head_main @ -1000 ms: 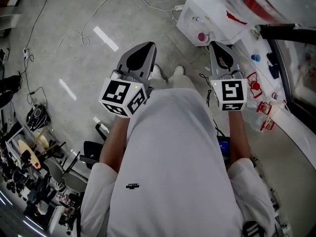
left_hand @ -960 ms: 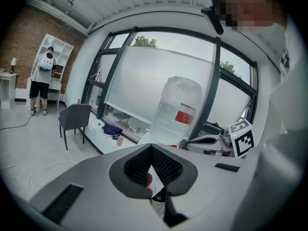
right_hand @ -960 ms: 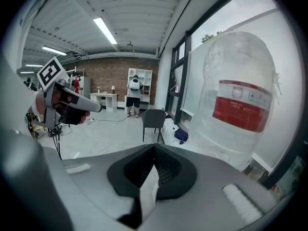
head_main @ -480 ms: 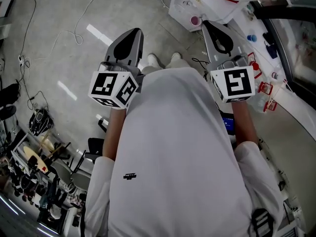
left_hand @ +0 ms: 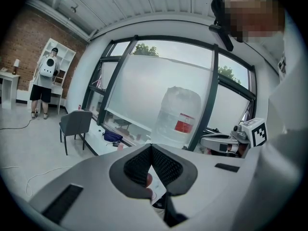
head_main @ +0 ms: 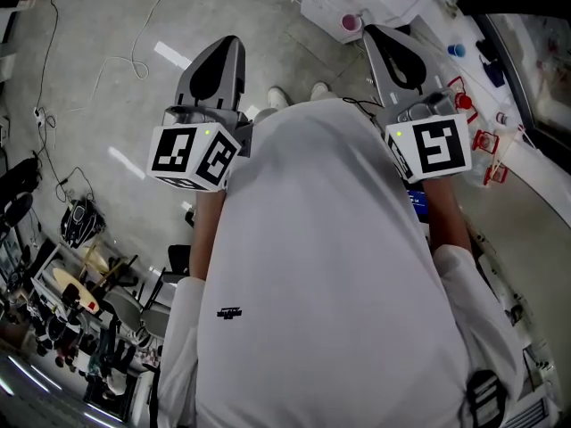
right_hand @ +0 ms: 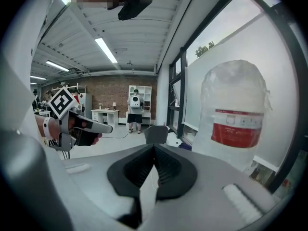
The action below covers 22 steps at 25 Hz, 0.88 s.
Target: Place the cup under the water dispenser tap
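Since 1 second ago you have raised both grippers toward the dispenser (head_main: pixel 326 3), which now lies at the head view's top edge. The left gripper (head_main: pixel 223 52) and right gripper (head_main: pixel 385 38) each have their jaws pressed together with nothing pinched. The pink cup (head_main: pixel 350 23) stands on the dispenser's white front part, just ahead of your right gripper's tip and apart from both tools, and the big bottle (right_hand: pixel 237 119) at the dispenser carries 1 red label (right_hand: pixel 238 127) whose print is too small to read.
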Available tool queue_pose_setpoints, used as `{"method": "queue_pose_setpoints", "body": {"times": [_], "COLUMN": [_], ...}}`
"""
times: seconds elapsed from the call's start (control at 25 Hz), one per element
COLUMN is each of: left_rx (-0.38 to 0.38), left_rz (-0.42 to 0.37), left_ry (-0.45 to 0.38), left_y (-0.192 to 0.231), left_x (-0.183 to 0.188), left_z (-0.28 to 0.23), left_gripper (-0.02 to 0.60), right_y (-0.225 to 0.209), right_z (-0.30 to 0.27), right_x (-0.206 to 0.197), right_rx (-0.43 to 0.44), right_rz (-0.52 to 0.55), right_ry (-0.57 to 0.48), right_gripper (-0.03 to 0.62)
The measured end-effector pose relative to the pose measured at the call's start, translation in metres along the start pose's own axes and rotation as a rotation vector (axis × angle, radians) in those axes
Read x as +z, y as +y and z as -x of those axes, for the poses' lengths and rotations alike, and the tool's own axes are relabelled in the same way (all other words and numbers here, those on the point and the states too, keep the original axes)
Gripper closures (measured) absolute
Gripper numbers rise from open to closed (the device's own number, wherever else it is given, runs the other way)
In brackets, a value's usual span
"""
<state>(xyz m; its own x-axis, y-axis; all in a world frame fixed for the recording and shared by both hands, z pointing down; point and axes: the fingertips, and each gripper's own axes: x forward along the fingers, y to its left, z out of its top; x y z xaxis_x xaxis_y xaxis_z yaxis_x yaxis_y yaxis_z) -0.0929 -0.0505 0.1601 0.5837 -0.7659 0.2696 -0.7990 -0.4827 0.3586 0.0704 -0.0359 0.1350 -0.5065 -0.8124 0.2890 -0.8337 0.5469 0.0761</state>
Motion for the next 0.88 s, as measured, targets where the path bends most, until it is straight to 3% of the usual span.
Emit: {"method": "queue_pose_setpoints", "body": {"times": [0.36,0.88], "left_rx": [-0.015,-0.014], "left_rz": [-0.015,-0.013], "left_ry": [-0.008,0.001], "left_y": [-0.002,-0.006], "left_x": [0.009,0.003], "left_z": [-0.006,-0.001], "left_gripper": [0.583,0.583], "right_y": [-0.001,0.008], "right_z": [-0.014,-0.013], "right_x": [-0.010,-0.008], "right_rx": [0.018,0.031], "right_rz": [-0.004,0.003], "right_ry": [0.041,0.024], "right_gripper": [0.583,0.585]}}
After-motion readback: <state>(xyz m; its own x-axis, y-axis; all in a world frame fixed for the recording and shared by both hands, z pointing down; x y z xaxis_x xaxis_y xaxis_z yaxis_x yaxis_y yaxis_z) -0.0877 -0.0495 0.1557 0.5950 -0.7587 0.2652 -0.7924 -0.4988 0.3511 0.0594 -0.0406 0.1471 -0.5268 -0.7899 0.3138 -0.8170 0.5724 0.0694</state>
